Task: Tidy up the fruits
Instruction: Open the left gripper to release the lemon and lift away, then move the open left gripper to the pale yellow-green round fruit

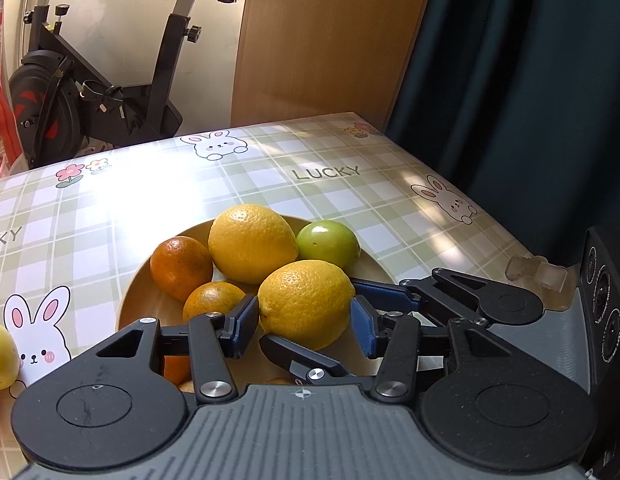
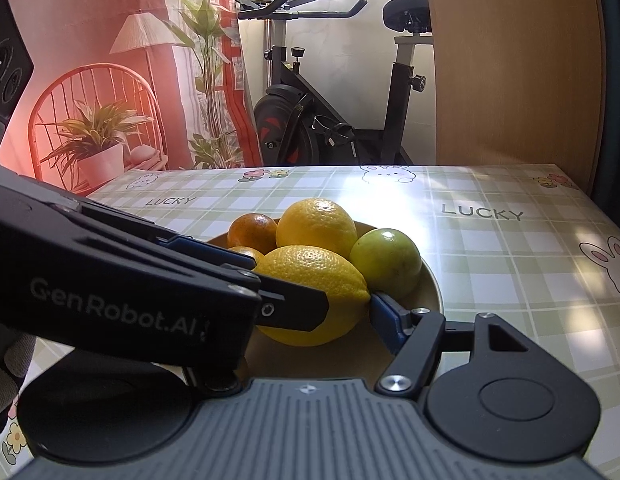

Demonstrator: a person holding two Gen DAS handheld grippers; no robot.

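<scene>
left wrist view takes in a table (image 1: 349, 184) under a green plaid cloth printed with rabbits and the word lucky, and behind it an exercise bike (image 1: 110, 80) and a wooden panel (image 1: 325, 40). on the cloth sits a tan plate (image 1: 150, 280) heaped with fruit. the left gripper (image 1: 306, 316) reaches over the plate's near side, its blue pads set on either flank of the near lemon (image 1: 306, 304); the left pad meets the peel, a thin gap shows at the right one, so i cannot tell whether it grips. the right gripper (image 1: 373, 300) enters from the right, its fingers spread, one passing under that lemon and one behind it. a second lemon (image 1: 252, 242) lies further back, a green lime (image 1: 327, 242) beside it at the far right, two oranges (image 1: 180, 266) to the left. a small yellow fruit (image 1: 2, 354) rests off the plate at the left edge.
</scene>
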